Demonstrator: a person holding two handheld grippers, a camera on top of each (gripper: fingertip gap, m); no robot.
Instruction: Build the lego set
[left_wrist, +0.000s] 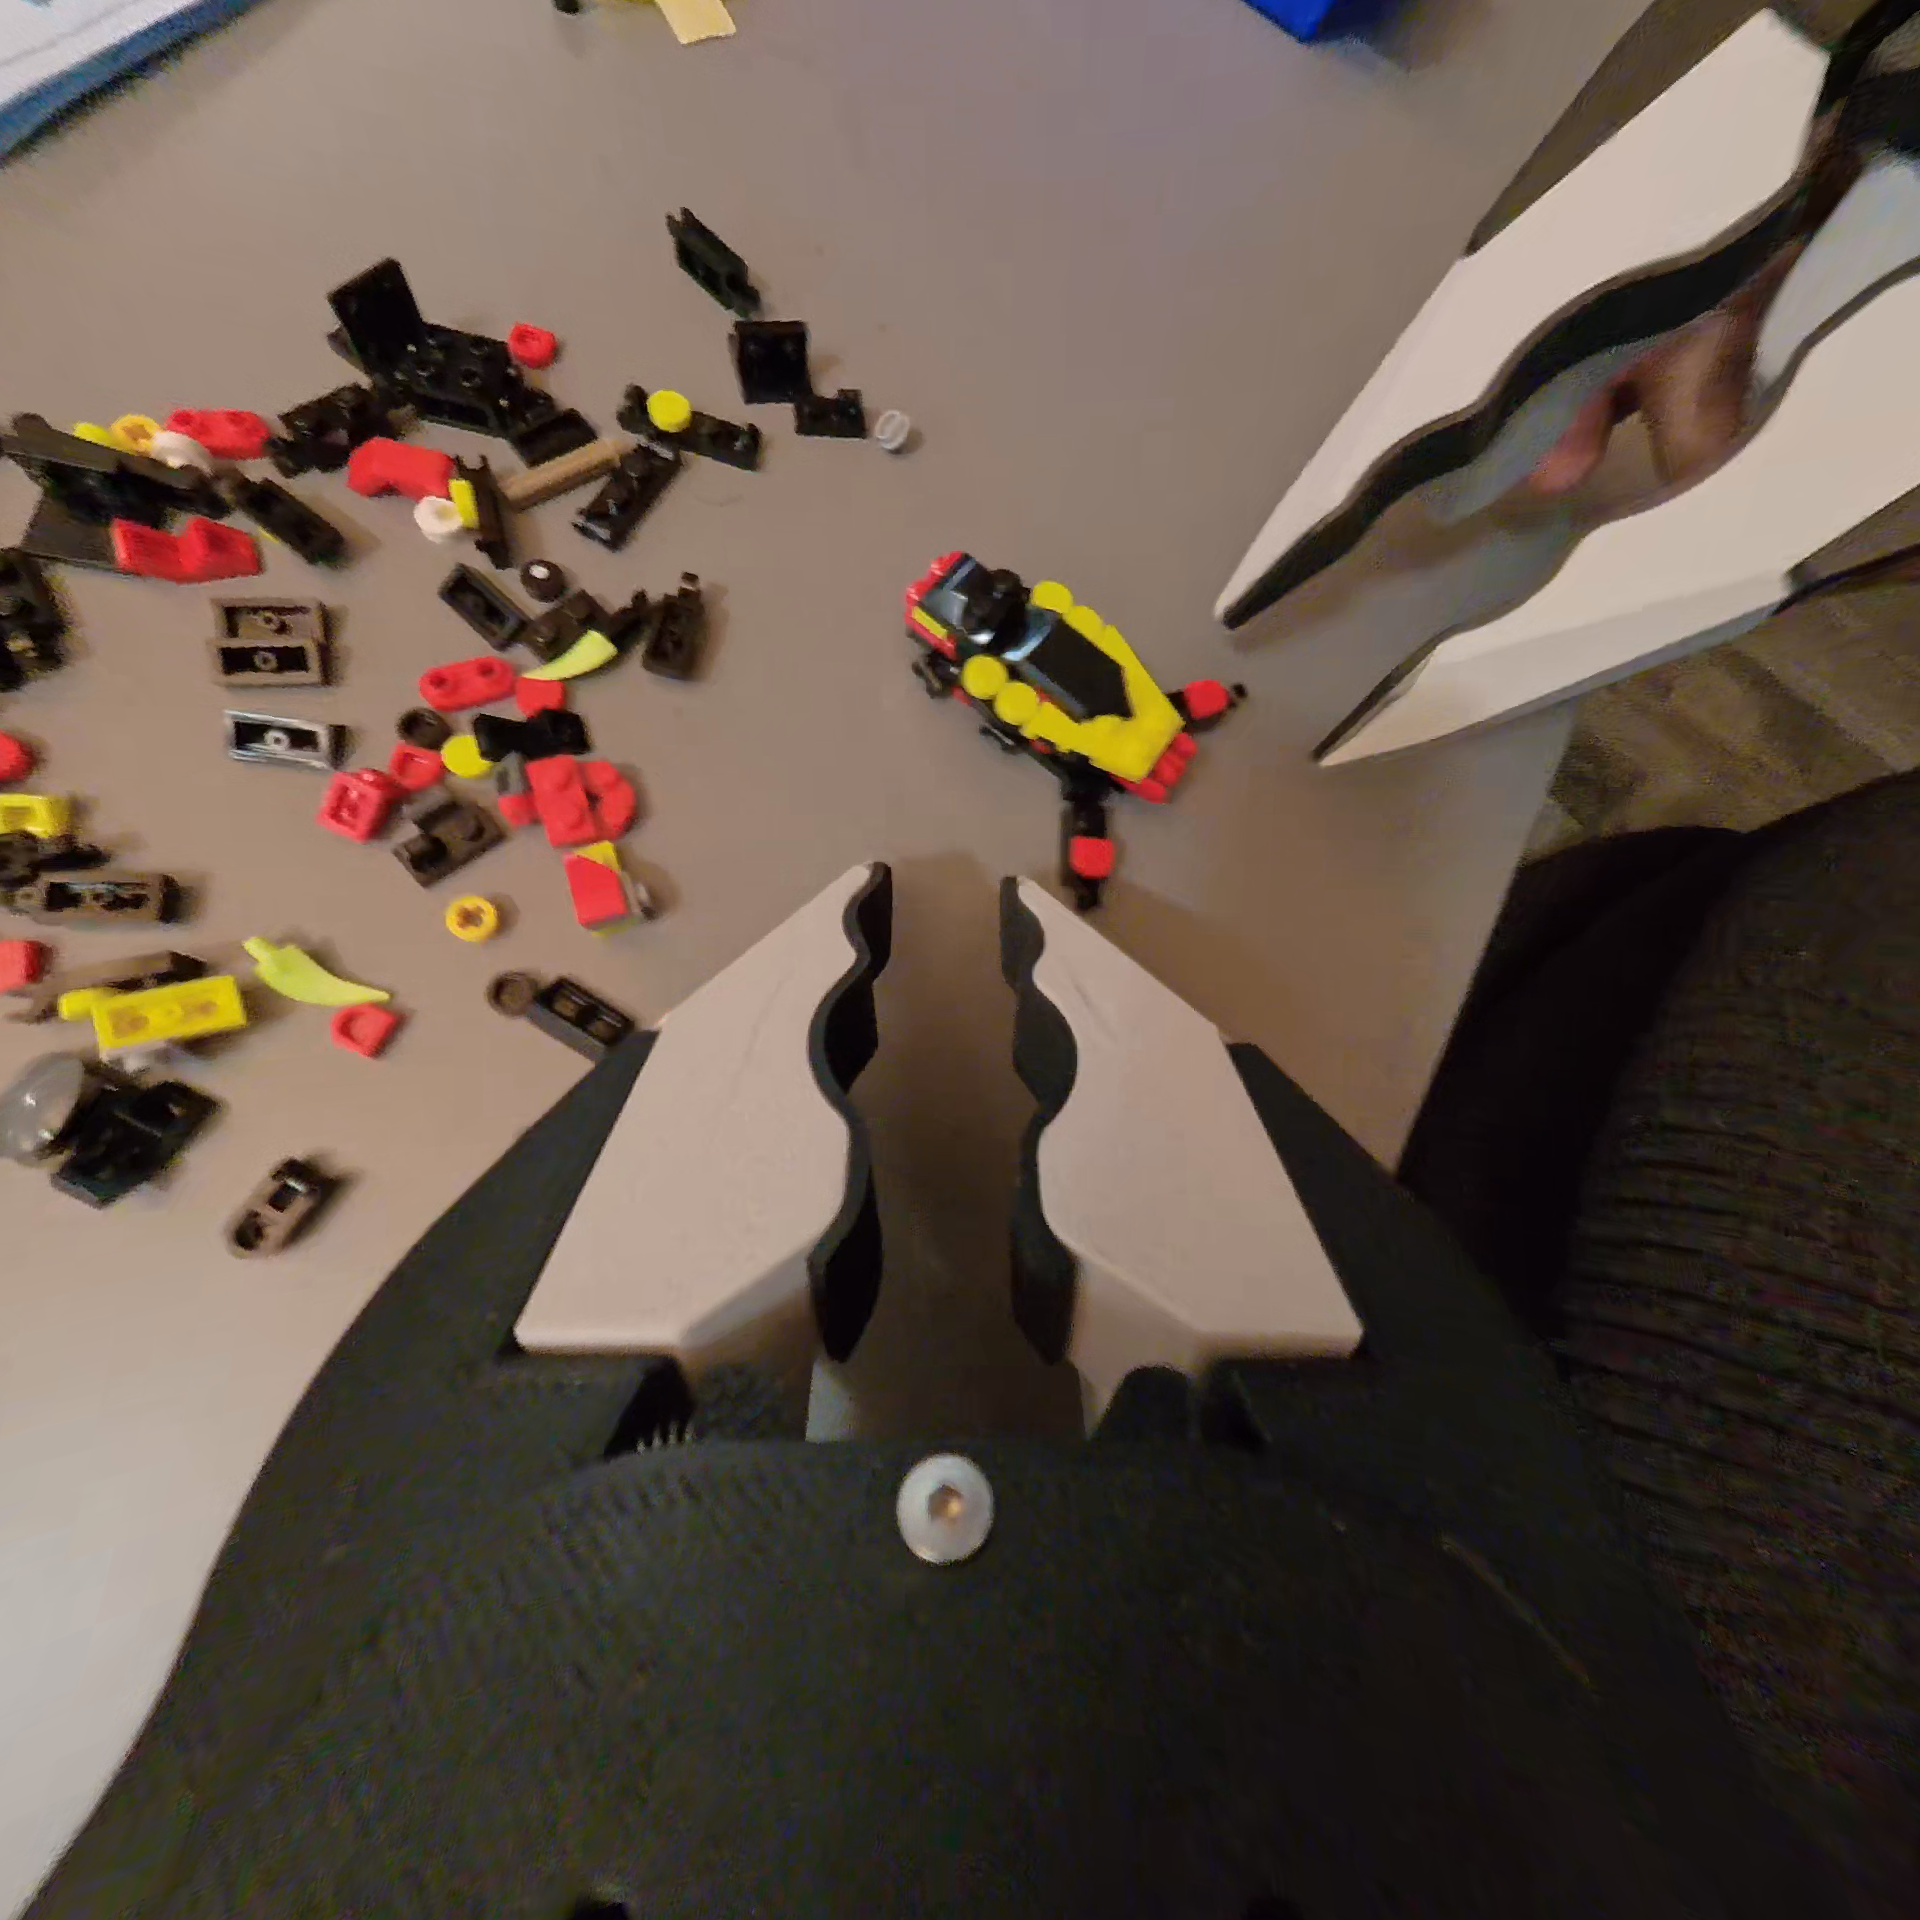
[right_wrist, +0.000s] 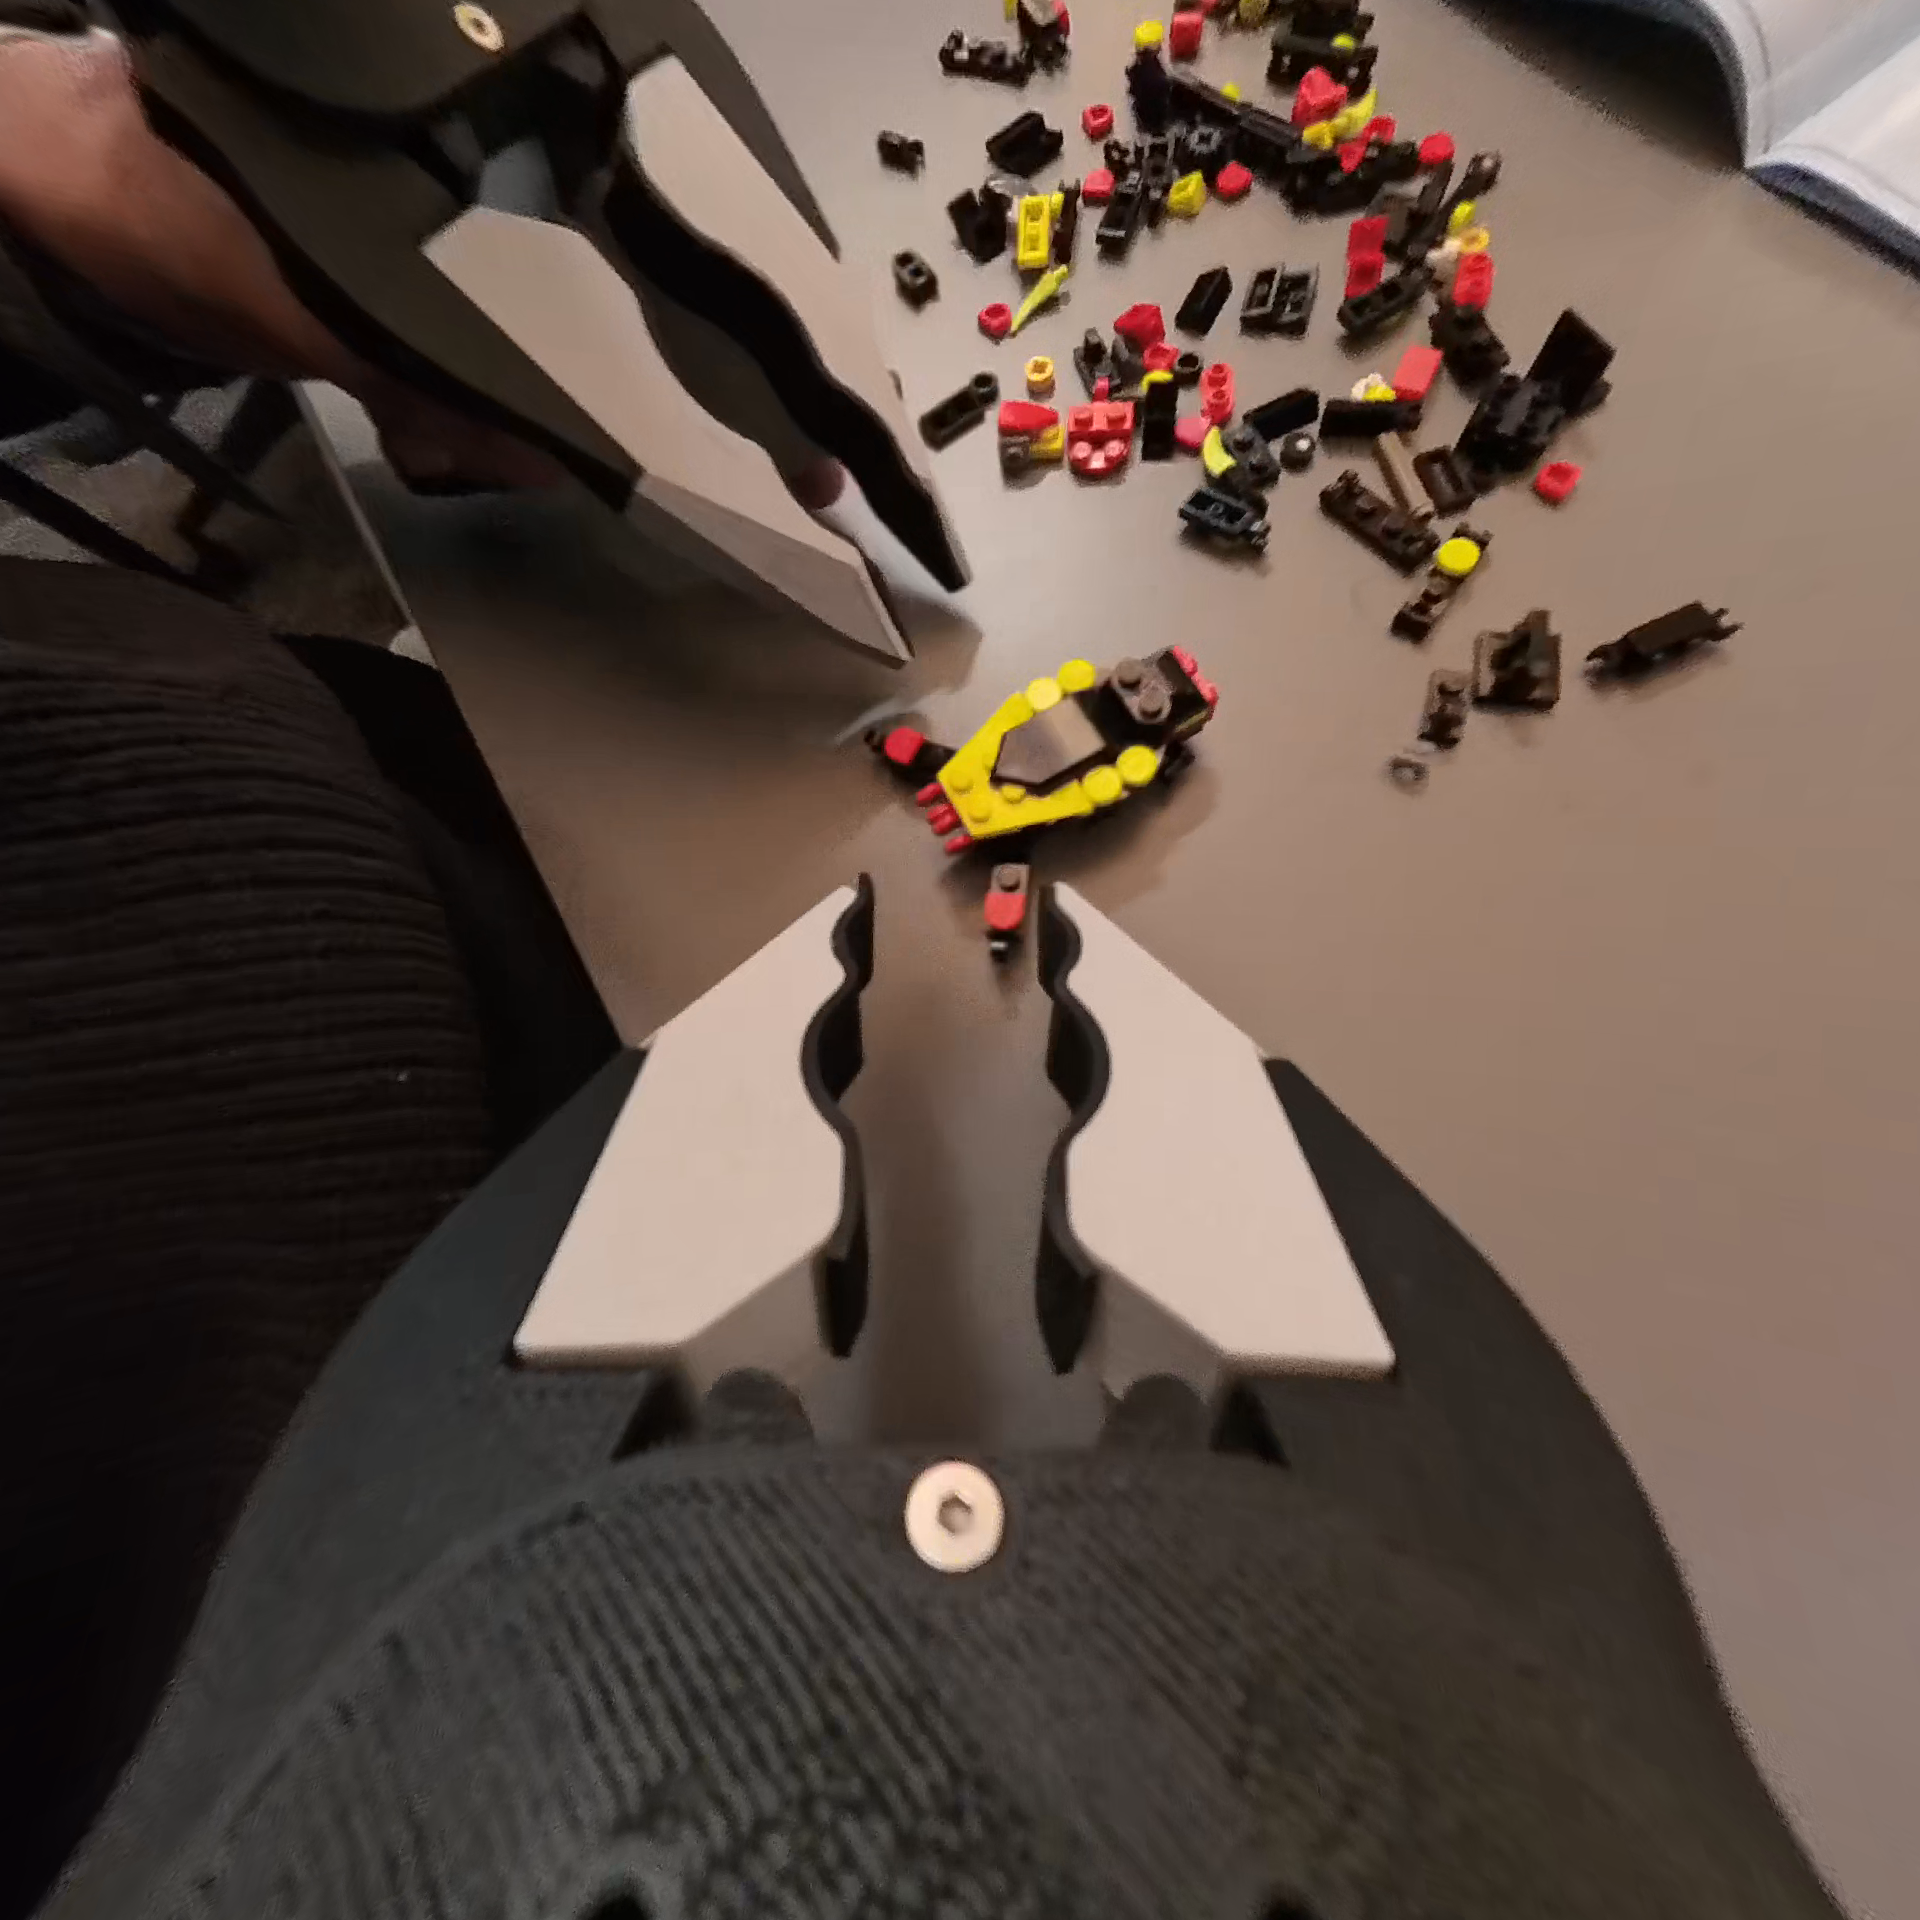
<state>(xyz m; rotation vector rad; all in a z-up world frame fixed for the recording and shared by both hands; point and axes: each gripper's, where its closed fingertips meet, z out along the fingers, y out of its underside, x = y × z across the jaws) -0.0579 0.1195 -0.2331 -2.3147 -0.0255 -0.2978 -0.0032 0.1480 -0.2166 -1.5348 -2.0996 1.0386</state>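
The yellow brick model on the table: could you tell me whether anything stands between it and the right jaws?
Nothing visible does. The yellow brick model lies just beyond the open right jaws, bare table between them; one red-tipped leg reaches into the gap.

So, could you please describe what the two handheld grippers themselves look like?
Both match: the left gripper and right gripper each have a ribbed black printed body with a silver hex screw, and two pale grey wedge-shaped fingers lined with wavy black pads. No cables or markings show.
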